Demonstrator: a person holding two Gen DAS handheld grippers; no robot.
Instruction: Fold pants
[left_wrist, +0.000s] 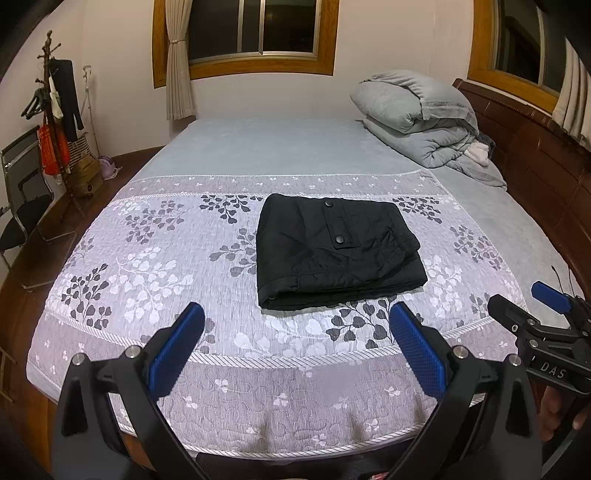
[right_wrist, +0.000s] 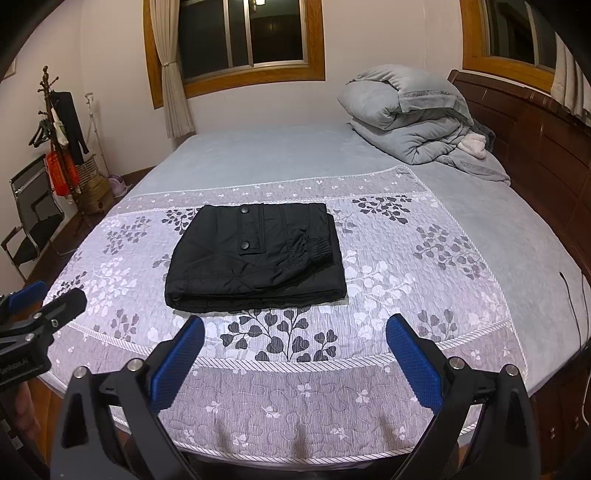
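Observation:
Black pants (left_wrist: 338, 254) (right_wrist: 258, 254) lie folded into a compact rectangle on the floral bedspread (left_wrist: 155, 266) (right_wrist: 406, 258), pocket flap with two snaps facing up. My left gripper (left_wrist: 295, 317) hovers above the near end of the bed, short of the pants, open with nothing between its blue pads. My right gripper (right_wrist: 295, 328) is likewise open and empty, just short of the pants' near edge. Each gripper shows at the side of the other's view: the right gripper (left_wrist: 528, 302) and the left gripper (right_wrist: 51, 295). Neither touches the fabric.
A rolled grey duvet (left_wrist: 417, 114) (right_wrist: 410, 110) sits at the far right by the wooden headboard (left_wrist: 535, 155). A coat rack (left_wrist: 55, 122) and a folding chair (left_wrist: 22, 199) stand left of the bed. A window (left_wrist: 251, 26) is behind.

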